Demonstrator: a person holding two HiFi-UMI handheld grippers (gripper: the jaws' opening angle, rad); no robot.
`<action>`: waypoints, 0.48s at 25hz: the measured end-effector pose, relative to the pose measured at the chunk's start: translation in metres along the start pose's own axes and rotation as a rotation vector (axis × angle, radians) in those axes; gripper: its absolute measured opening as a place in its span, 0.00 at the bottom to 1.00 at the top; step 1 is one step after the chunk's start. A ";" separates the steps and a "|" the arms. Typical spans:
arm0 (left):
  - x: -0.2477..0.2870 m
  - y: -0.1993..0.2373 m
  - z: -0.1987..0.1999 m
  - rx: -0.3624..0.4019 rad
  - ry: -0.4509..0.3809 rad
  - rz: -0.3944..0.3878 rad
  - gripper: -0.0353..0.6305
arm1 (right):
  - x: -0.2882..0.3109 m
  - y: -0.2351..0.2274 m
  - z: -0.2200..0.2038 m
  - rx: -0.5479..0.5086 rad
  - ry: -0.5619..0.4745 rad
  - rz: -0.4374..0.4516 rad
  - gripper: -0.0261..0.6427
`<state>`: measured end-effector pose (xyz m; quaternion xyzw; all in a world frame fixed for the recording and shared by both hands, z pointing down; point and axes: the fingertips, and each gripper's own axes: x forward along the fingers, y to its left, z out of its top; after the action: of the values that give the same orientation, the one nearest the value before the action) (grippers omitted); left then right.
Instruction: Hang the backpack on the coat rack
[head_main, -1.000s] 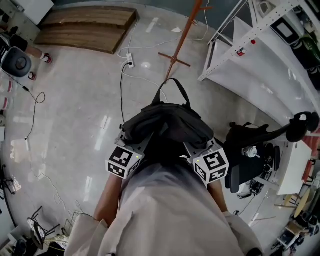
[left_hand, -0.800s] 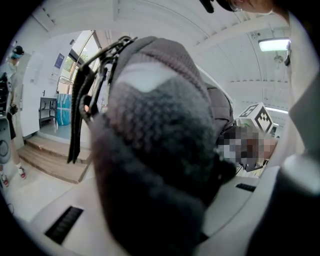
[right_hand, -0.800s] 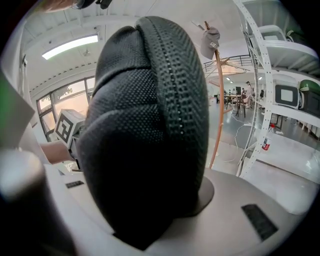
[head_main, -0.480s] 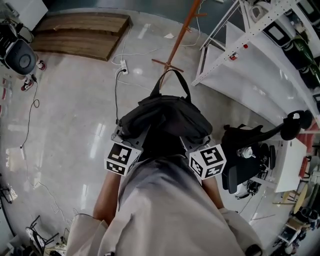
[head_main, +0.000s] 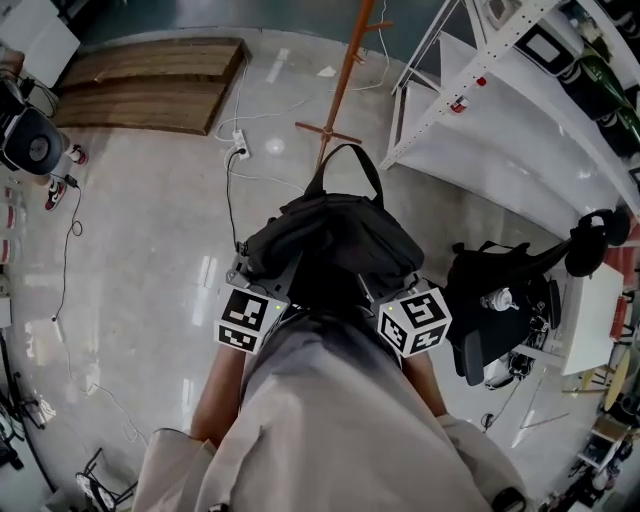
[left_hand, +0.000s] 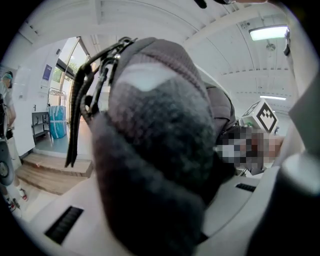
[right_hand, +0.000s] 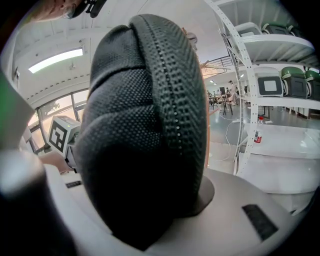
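Rack (head_main: 348, 72): ahead of both tongs, nearer than a second ago, still well apart.
Backpack (head_main: 335, 245): held off floor between tongs, grip unchanged.
Left tongs (head_main: 262, 283), right tongs (head_main: 383, 292): each part-closed, clamped on a padded side of bag.
Handle (head_main: 345, 165): upright loop on far side, facing rack.
Looks like approach under way; hooking not begun.

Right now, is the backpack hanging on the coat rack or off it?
Off it. The left tongs and right tongs hold the backpack up at its sides; the coat rack stands apart on the floor ahead.
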<state>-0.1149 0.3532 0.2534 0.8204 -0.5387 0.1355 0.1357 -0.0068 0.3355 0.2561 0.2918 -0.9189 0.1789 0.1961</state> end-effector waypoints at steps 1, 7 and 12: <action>0.006 0.000 0.000 -0.002 0.008 -0.008 0.21 | 0.001 -0.006 0.000 0.006 0.001 -0.005 0.25; 0.046 0.003 0.009 0.006 0.038 -0.034 0.21 | 0.011 -0.043 0.006 0.037 0.001 -0.017 0.25; 0.077 0.012 0.017 -0.005 0.050 -0.040 0.21 | 0.026 -0.071 0.014 0.047 0.012 -0.013 0.25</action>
<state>-0.0947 0.2770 0.2670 0.8269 -0.5191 0.1518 0.1538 0.0130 0.2627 0.2718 0.3013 -0.9114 0.2007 0.1958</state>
